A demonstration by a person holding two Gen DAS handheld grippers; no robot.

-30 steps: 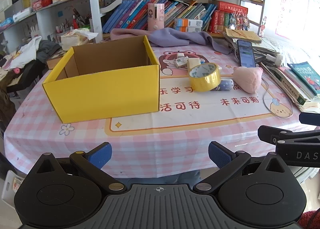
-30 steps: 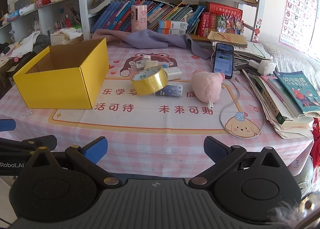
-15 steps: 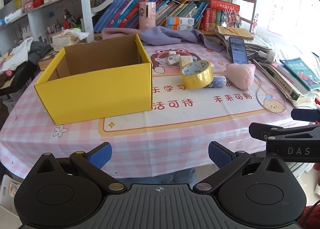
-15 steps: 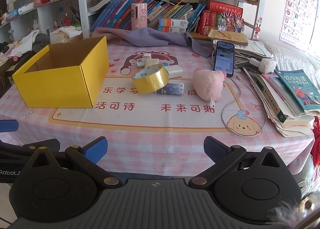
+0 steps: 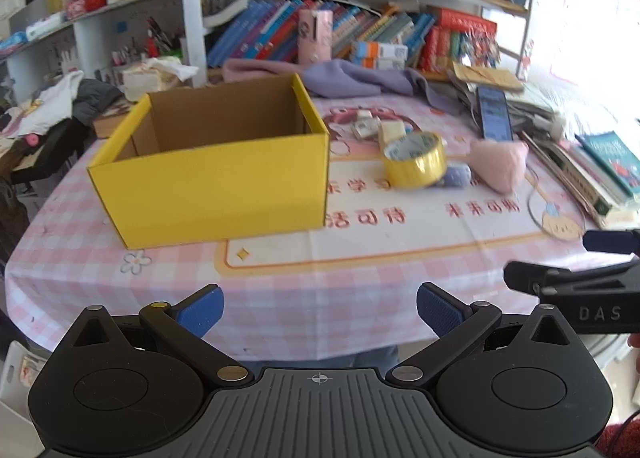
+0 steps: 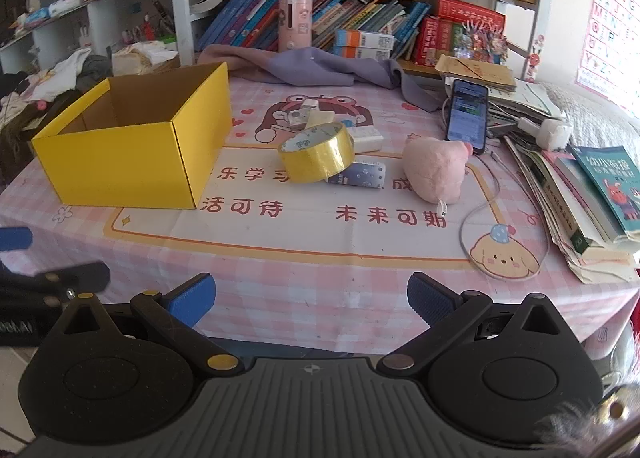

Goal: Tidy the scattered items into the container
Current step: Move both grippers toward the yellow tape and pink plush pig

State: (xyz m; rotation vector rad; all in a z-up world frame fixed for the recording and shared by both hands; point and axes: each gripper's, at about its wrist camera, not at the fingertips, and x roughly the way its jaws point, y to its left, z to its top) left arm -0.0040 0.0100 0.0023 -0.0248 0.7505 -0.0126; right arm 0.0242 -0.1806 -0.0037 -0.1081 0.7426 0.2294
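Left gripper (image 5: 320, 308) and right gripper (image 6: 311, 298): spread wide, empty, near table edge. Farther out, yellow box (image 6: 132, 145) open-topped; beside it tape roll (image 6: 317, 156) leaning on, partly hiding, blue packet (image 6: 360, 175). Pink plush (image 6: 434, 169) right. Small items behind tape indistinct.

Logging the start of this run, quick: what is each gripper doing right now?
Left gripper: open, holding nothing.
Right gripper: open, holding nothing.

Each gripper is black plastic with a ribbed grey centre plate, two round discs, brass-coloured pivot screws and blue textured fingertips (image 5: 202, 308). The right gripper (image 5: 592, 290) carries white letters "DAS".
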